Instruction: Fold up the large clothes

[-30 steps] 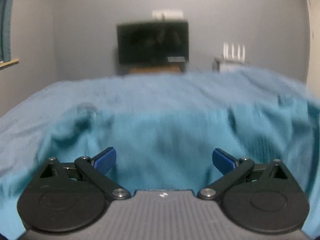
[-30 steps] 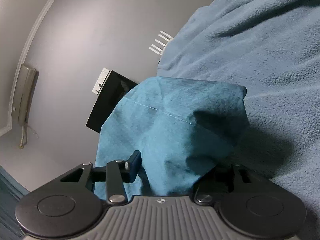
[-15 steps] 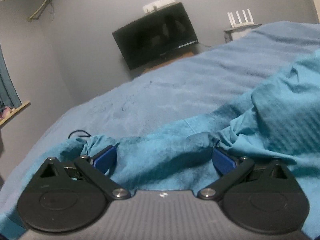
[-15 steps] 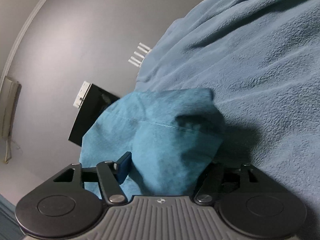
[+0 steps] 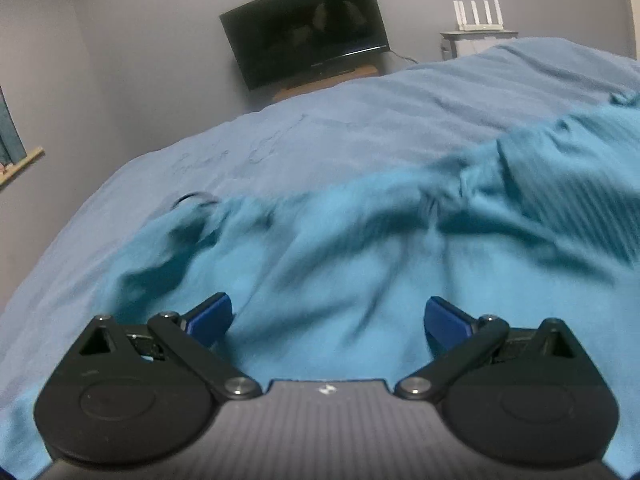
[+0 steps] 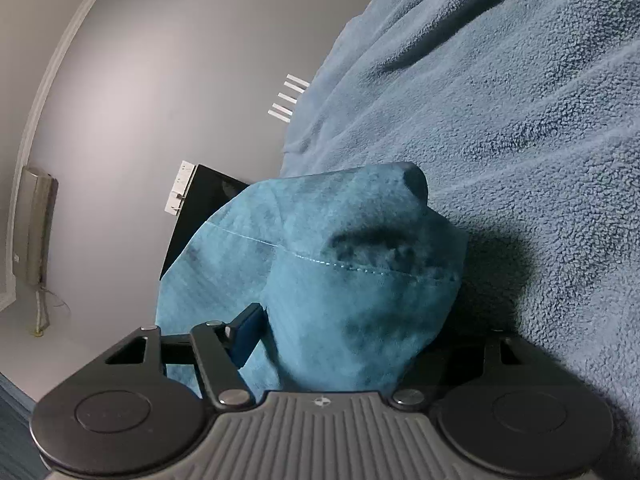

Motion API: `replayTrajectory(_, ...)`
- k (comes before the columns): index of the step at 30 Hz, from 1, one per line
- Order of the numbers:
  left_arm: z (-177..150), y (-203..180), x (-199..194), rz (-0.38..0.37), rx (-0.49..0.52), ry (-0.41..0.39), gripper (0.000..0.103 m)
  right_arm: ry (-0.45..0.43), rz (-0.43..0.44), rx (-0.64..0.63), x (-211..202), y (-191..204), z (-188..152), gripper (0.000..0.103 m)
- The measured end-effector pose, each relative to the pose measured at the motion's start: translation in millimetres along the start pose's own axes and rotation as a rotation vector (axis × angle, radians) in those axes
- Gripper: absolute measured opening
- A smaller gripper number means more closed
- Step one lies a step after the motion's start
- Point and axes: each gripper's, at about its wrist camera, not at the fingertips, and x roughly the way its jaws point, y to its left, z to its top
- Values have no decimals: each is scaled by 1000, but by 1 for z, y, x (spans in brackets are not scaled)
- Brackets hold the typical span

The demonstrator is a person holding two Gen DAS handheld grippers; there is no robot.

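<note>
Right now my left gripper (image 5: 327,316) has its fingers wide apart over the crumpled teal knit garment (image 5: 380,264) lying on the light blue fleece blanket (image 5: 320,136), while my right gripper (image 6: 352,336), jaws opening, has a bunched hem between them; I'd let go fully, then smooth flat.

The left hand-held gripper (image 5: 327,316) is angled down over a teal garment (image 5: 360,264), its blue pads (image 5: 210,316) set wide apart with rumpled cloth lying between them. The garment is spread across a bed with a blue blanket (image 5: 360,120). Beyond the bed, a dark TV (image 5: 306,26) hangs on the wall. A white router (image 5: 478,12) stands to its right.
</note>
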Motion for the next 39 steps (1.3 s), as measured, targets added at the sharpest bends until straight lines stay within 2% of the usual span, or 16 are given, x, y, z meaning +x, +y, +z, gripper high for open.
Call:
replayTrajectory(1,-6,5,-10,6,3,-8,103,2,3,3,2,-1,1,67)
replayTrajectory(4,-32,18,-24,35,9,-27,103,13,13,5,2,-1,2,55)
replayTrajectory(6,-51,16,-14,32,72,61,103,15,-1,-26,6,12,4,38)
replayTrajectory(7,-53,21,-19,23,69,64,103,14,-7,-59,6,21,4,36)
replayTrajectory(9,-49,37,-41,24,32,37,103,-2,-27,-160,-4,39,-1,27)
replayTrajectory(12,-47,84,-86,22,-62,-39,103,-29,-63,-265,-10,72,-8,24)
replayTrajectory(15,-52,135,-109,138,-135,-99,103,-52,-96,-379,-17,106,-17,22)
replayTrajectory(17,-59,163,-99,247,-155,-56,103,-68,-117,-473,-20,128,-23,21)
replayTrajectory(19,-72,179,-80,300,-140,7,103,-81,-149,-552,-22,149,-30,20)
replayTrajectory(21,-91,187,-60,252,-157,101,103,-91,-159,-623,-25,170,-37,19)
replayTrajectory(23,-105,194,-51,172,-223,141,103,-103,-161,-737,-26,195,-47,19)
replayTrajectory(30,-111,208,-47,100,-280,127,103,-168,-73,-1163,-25,299,-109,18)
replayTrajectory(35,-114,237,-42,-9,-435,168,103,-175,66,-1435,-27,353,-179,18)
replayTrajectory(39,-113,263,-56,-60,-553,148,103,-139,176,-1624,-27,376,-240,18)
